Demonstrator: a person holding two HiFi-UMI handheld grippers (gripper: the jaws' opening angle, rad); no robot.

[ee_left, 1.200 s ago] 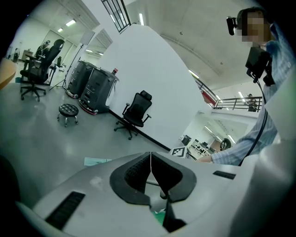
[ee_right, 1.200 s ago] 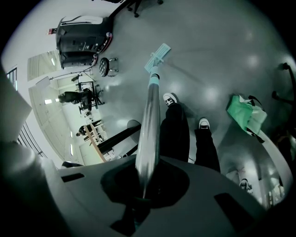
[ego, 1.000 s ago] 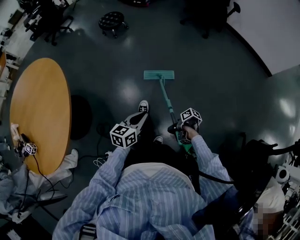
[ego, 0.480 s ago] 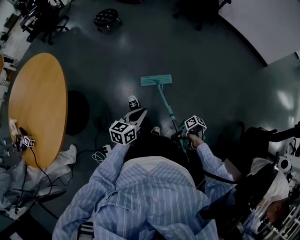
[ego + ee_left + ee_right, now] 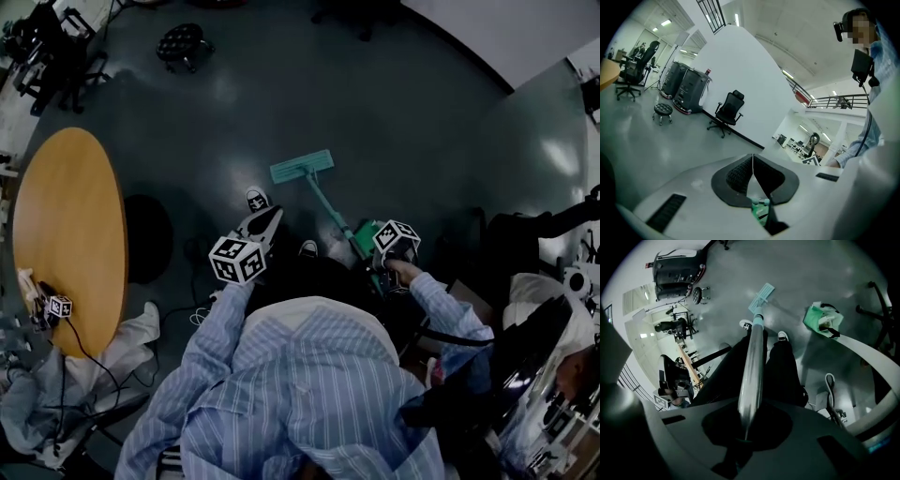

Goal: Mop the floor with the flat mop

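The flat mop's teal head (image 5: 302,167) lies on the dark floor ahead of my feet, turned slightly askew. Its handle (image 5: 330,212) slants back to my right gripper (image 5: 372,264), which is shut on it. In the right gripper view the silvery handle (image 5: 752,366) rises from between the jaws (image 5: 745,431) toward the mop head (image 5: 761,295). My left gripper (image 5: 270,217) hovers left of the handle, apart from it, above my shoe. In the left gripper view its pads (image 5: 740,174) meet in a closed line (image 5: 753,161), pointing across the room.
A round wooden table (image 5: 66,234) stands at the left with cables (image 5: 202,302) on the floor beside it. A green bag (image 5: 823,319) sits on the floor right of the handle. A stool (image 5: 180,42) and office chairs (image 5: 729,112) stand farther off.
The mop head has slid nearer to my feet and turned a little askew. My right gripper has drawn back with the handle. The left gripper has hardly moved.
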